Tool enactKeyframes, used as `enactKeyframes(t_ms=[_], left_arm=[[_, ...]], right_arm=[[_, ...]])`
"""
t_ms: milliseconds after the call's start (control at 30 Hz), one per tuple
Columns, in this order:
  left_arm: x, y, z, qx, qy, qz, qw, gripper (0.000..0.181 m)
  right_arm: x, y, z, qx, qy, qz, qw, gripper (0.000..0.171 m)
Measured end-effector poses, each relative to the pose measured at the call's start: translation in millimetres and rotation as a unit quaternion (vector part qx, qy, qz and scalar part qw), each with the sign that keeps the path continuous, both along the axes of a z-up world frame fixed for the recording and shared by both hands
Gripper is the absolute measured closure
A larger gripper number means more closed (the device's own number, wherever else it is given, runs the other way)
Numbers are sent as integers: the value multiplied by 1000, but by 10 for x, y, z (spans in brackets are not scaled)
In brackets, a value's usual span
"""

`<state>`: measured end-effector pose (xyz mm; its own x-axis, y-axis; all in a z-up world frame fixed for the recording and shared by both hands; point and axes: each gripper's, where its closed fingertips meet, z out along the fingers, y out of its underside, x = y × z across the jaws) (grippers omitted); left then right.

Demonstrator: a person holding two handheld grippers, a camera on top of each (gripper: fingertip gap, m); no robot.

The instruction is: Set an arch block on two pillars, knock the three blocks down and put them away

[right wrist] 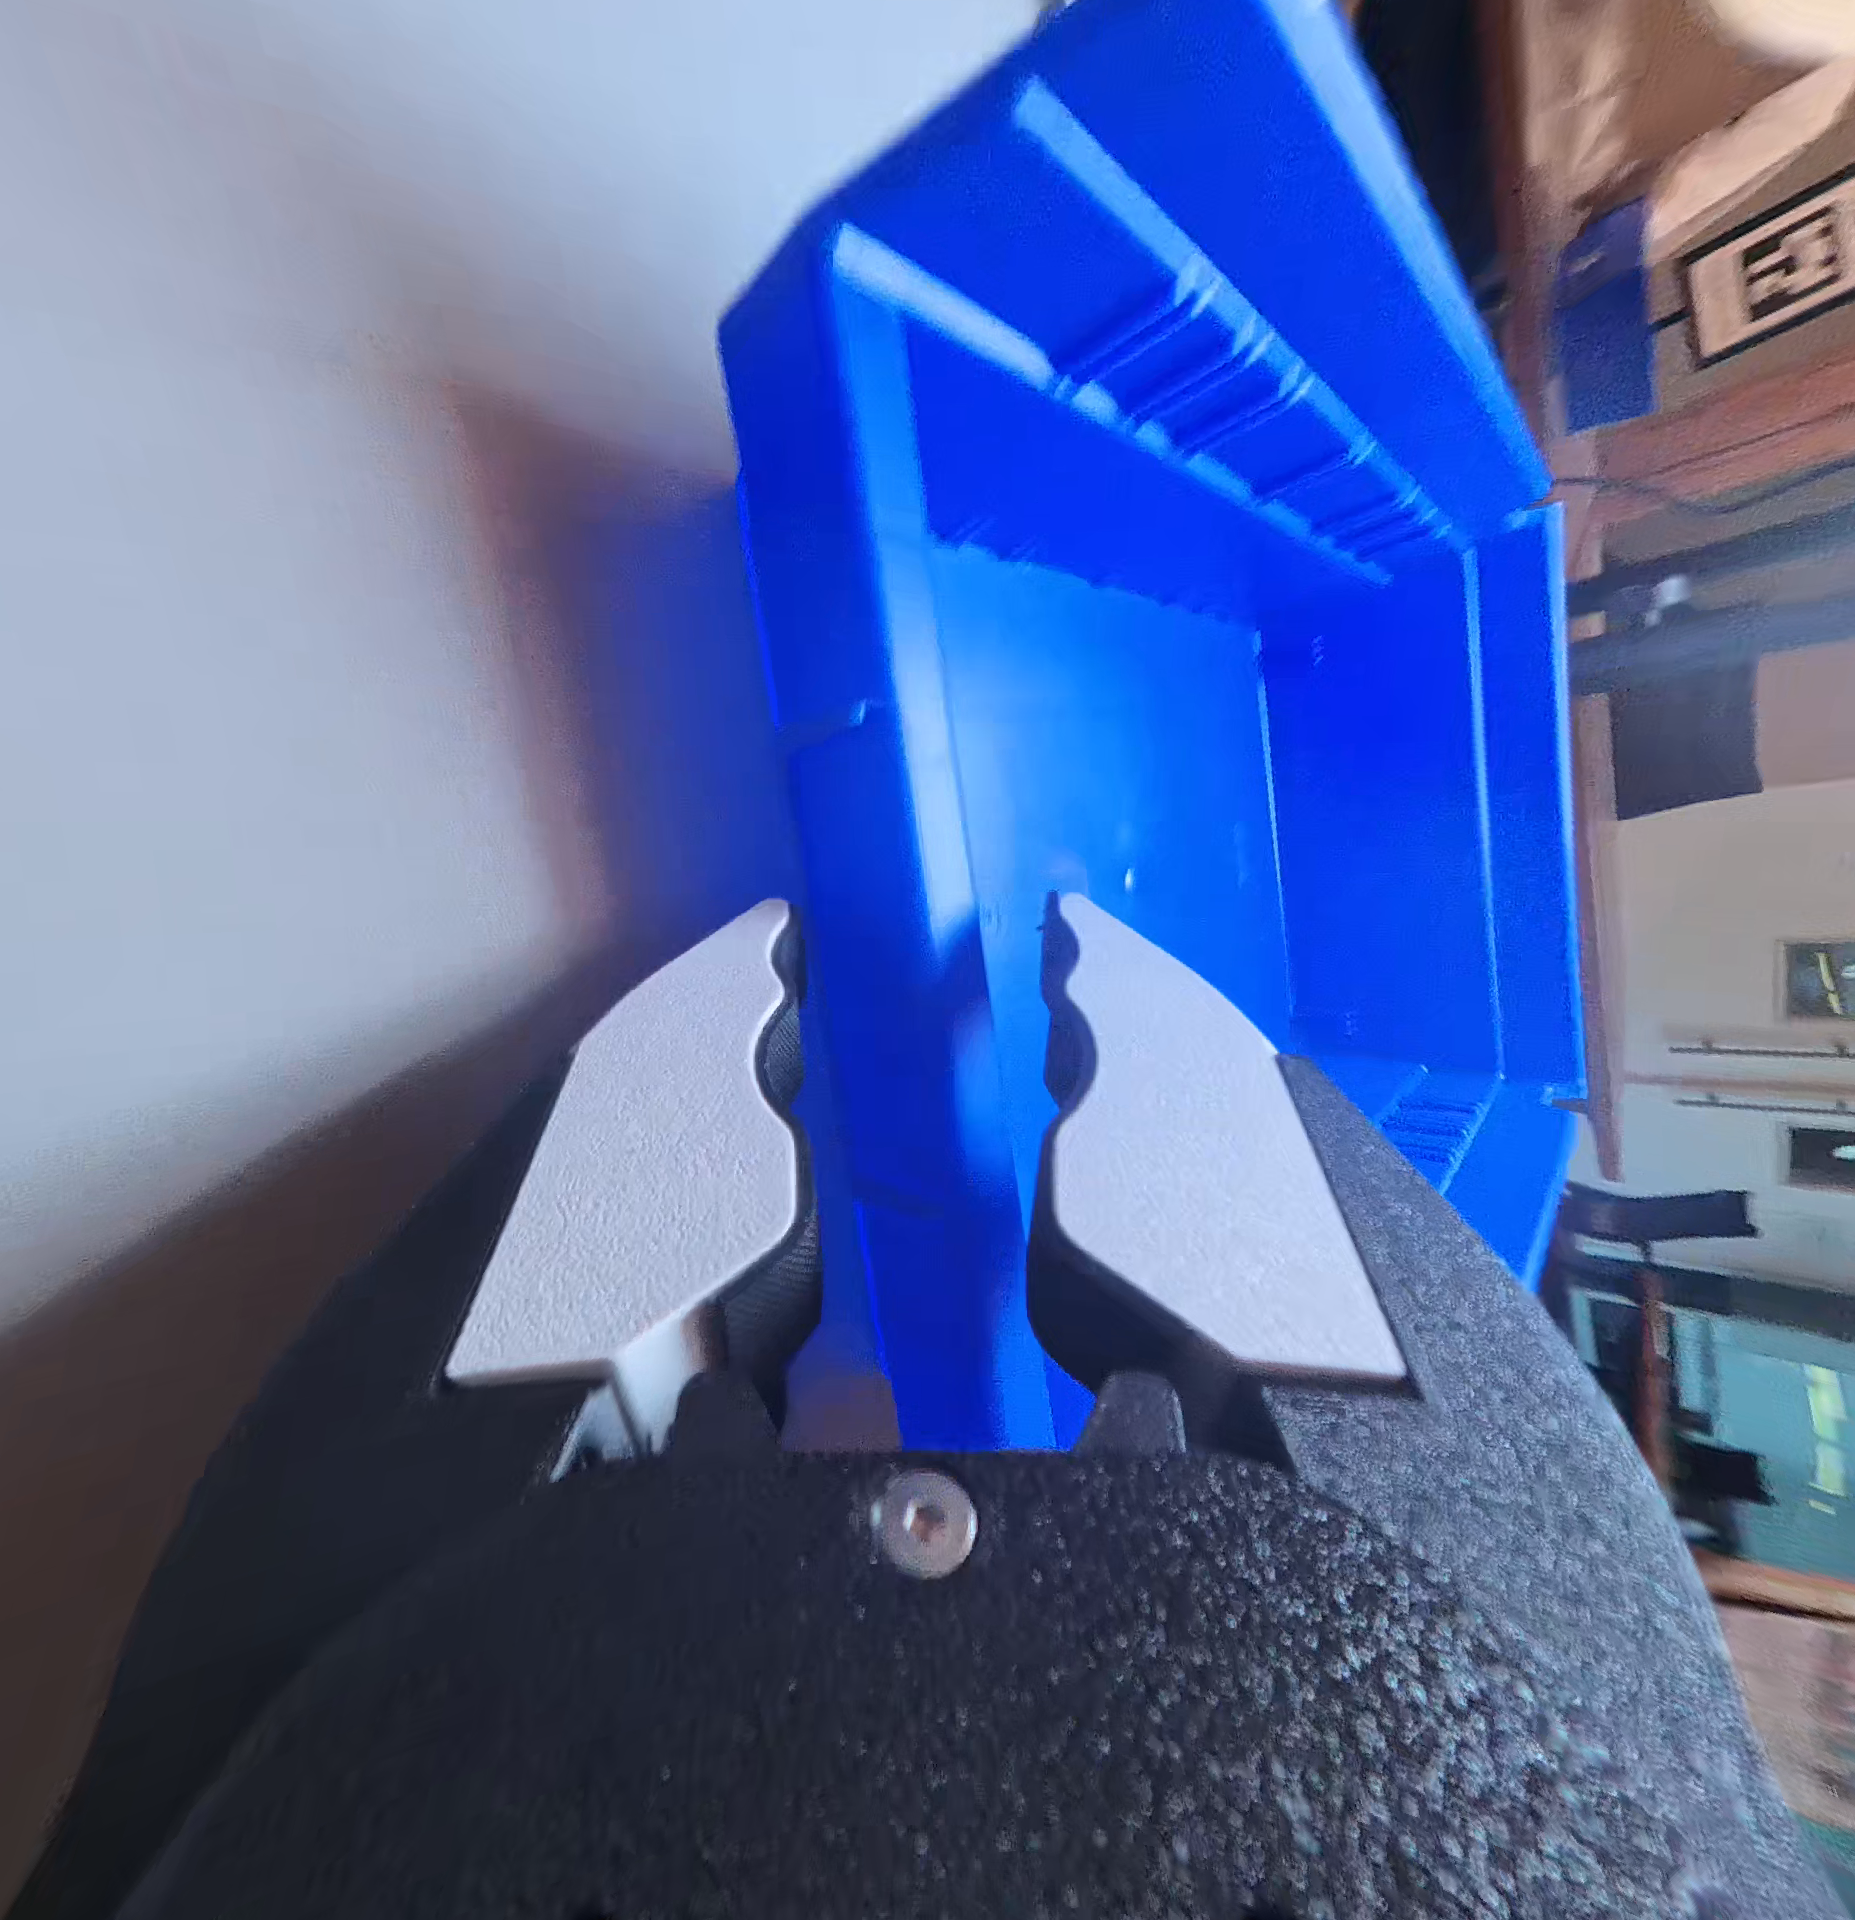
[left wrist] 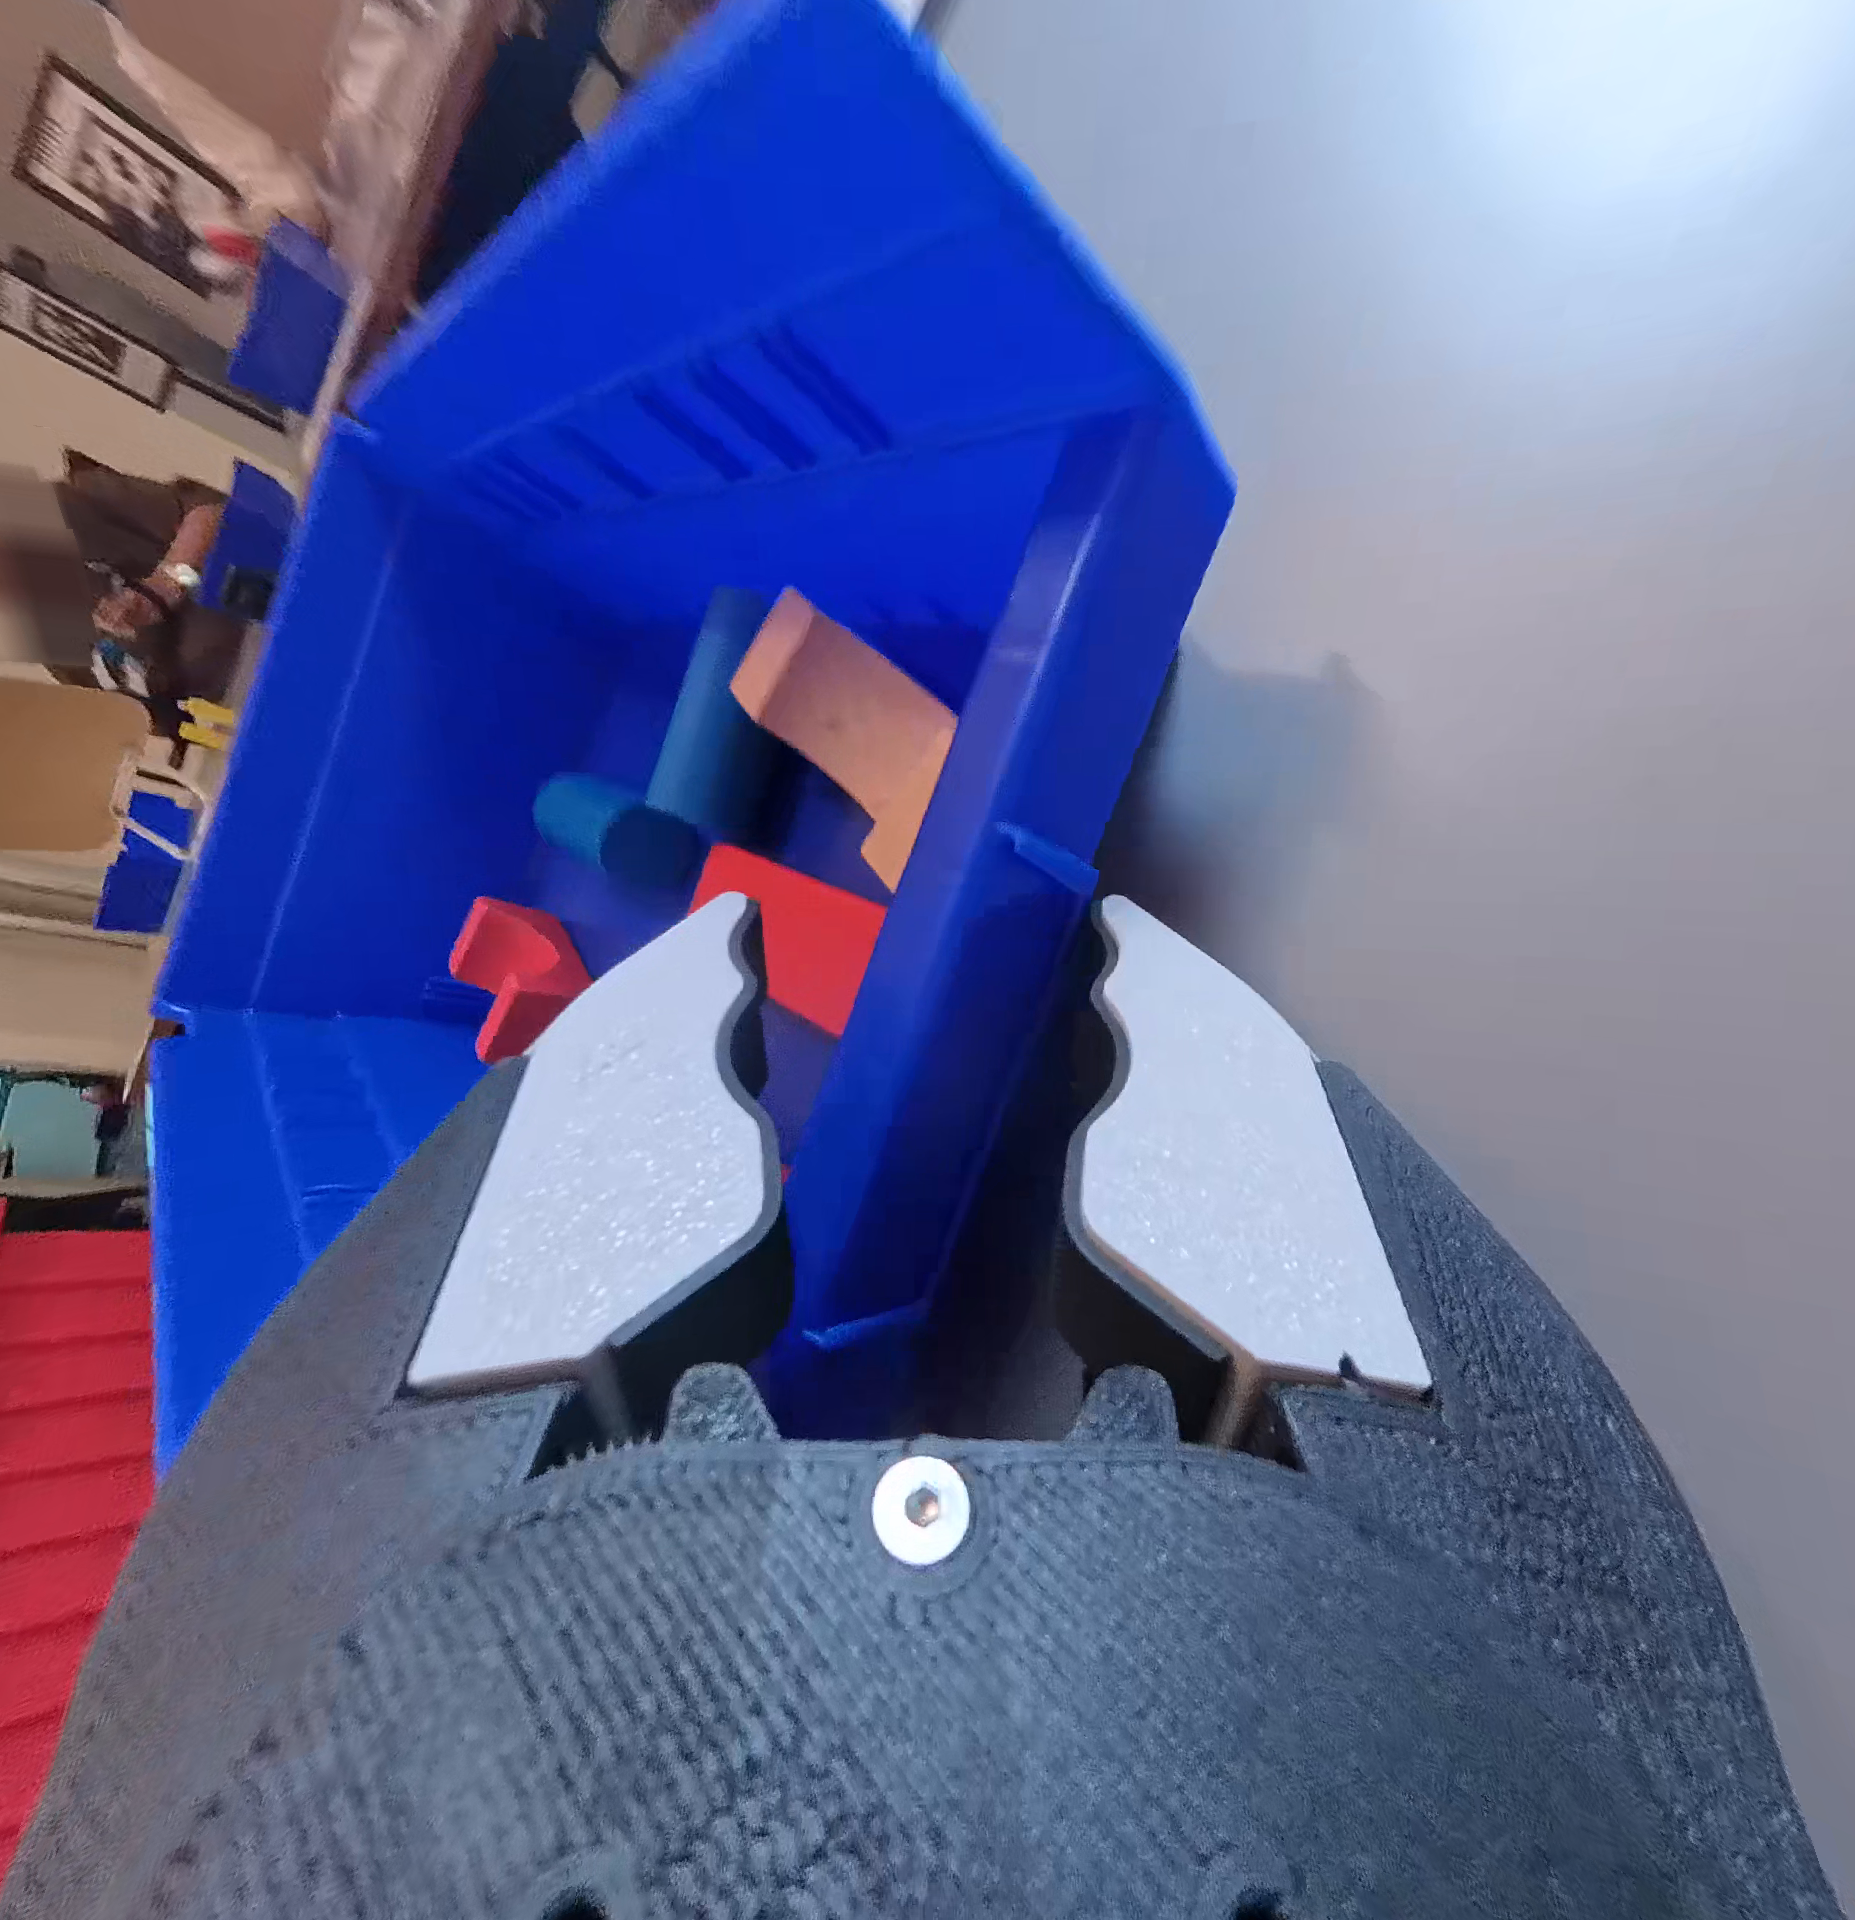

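We see a grey table [left wrist: 1525,520] filling the right of the left wrist view and, blurred, the left of the right wrist view. On it, tilted hard in both views, is a blue bin [left wrist: 383,779], the largest thing after the table.

Our left gripper [left wrist: 923,914] straddles the bin's near wall: one finger inside, the other outside, the wall running up between them. The fingers stand close on either side of that wall, yet we cannot tell whether the pads press it.

Our right gripper [right wrist: 918,914] straddles a wall of a blue bin [right wrist: 1370,727] in the same way, and there too we cannot tell whether the pads bear on the plastic. Whether it is the same bin we cannot tell; no blocks show in that view.

Inside the bin, in the left wrist view, the blocks lie in a heap against the near wall. A tan arch [left wrist: 850,717] leans at the top, partly hidden by the wall. Just beside it a dark blue pillar [left wrist: 705,717] stands on a slant, and a second blue pillar [left wrist: 611,826] lies below. A red block [left wrist: 809,935] sits behind the left fingertip, and a second red piece [left wrist: 512,961] lies just left of it.

Beyond the bin there are more blue bins [left wrist: 289,312], cardboard boxes [left wrist: 40,769] and a framed marker [left wrist: 112,166]; a red ribbed surface [left wrist: 50,1455] fills the lower left corner.
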<state>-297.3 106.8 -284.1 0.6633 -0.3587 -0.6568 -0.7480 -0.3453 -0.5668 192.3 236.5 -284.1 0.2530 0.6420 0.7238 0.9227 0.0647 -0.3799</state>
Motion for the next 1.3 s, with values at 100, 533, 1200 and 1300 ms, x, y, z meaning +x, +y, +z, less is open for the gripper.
enactKeyframes(t_ms=[100,533,1200,1300], left_arm=[[430,-167,364,57,-90,-47,993,136],[2250,804,955,0,-463,-258,848,159],[2633,1541,984,118,-502,-204,832,180],[2573,1426,986,141,-450,-198,859,181]], right_arm=[[-269,-202,311,8,162,31,986,126],[-1727,-730,673,-256,393,257,845,139],[-1808,-600,919,-140,533,233,801,138],[-1811,-566,894,-103,508,221,826,138]])
